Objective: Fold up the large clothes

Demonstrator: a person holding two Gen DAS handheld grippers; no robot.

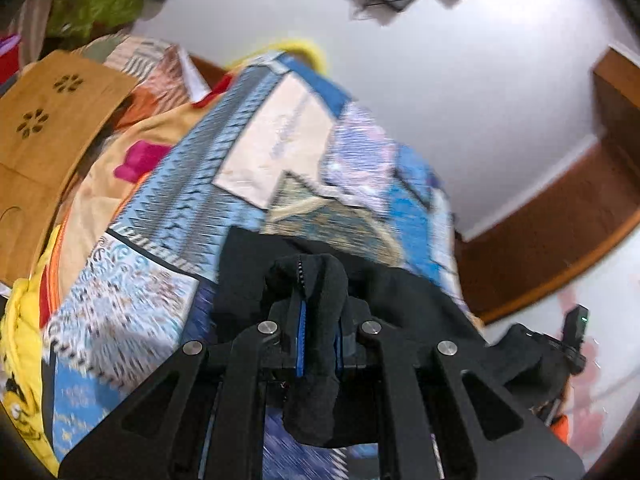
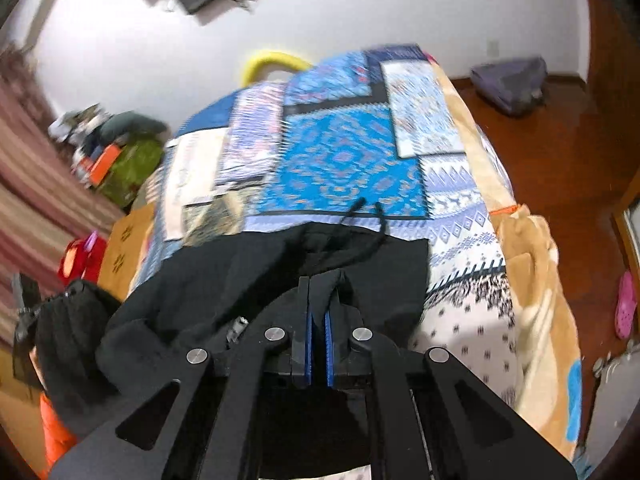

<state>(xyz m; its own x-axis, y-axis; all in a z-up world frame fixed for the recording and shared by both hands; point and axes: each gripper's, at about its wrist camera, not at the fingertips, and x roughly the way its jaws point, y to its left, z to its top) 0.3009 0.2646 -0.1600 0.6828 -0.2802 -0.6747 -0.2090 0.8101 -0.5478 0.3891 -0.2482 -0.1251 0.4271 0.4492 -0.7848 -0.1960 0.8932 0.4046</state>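
Note:
A black hooded garment (image 2: 256, 276) with a zipper and drawstrings lies at the near end of a bed covered by a blue patchwork blanket (image 2: 340, 160). My right gripper (image 2: 319, 300) is shut on a fold of the black fabric, held above the bed. My left gripper (image 1: 319, 300) is shut on a bunched edge of the same garment (image 1: 400, 292), with the zipper teeth showing above its fingers. The other gripper shows at the right edge of the left wrist view (image 1: 560, 352), wrapped in black cloth. Both views are blurred.
A tan fleece blanket (image 2: 532, 264) hangs off the bed's right side. A wooden board (image 1: 44, 120) with flower cut-outs stands left of the bed. Wooden floor (image 2: 560, 152) with a dark bag (image 2: 512, 80) and a pink shoe (image 2: 626, 304) lies to the right. Clutter is piled by the striped curtain (image 2: 36, 176).

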